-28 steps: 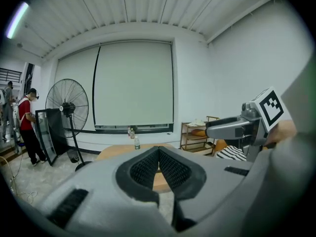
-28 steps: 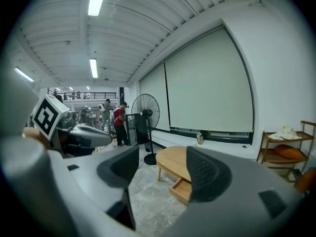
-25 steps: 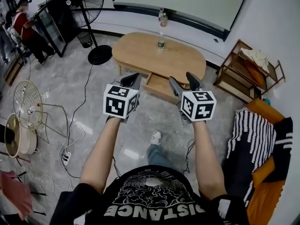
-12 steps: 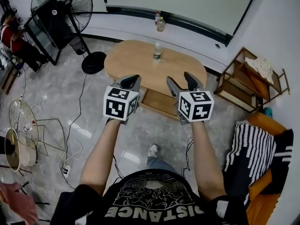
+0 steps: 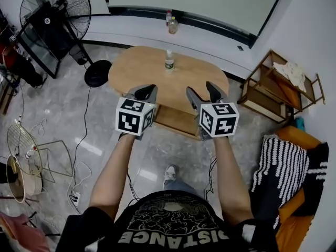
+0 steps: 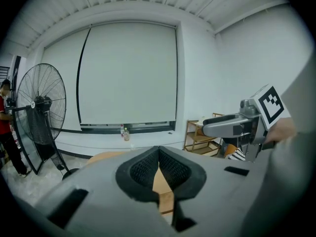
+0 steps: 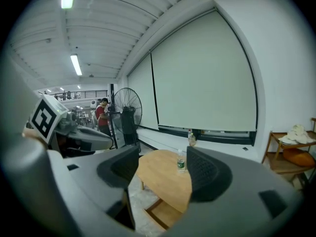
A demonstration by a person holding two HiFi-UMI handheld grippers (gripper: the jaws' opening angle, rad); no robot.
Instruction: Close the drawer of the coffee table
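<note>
Head view: drawer stands pulled out of the bench front; left gripper and right gripper are held side by side facing it, prob. to push it in.
Left gripper view: jaws clenched, nothing inside.
Right gripper view: jaws released, empty; bottle on bench shows betw. them, well apart.

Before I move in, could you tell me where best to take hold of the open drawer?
Take the drawer by its front board, from the near side: it juts out of the coffee table towards you, so that board is the exposed part. The right claw stands open and could probably straddle its top edge.
</note>
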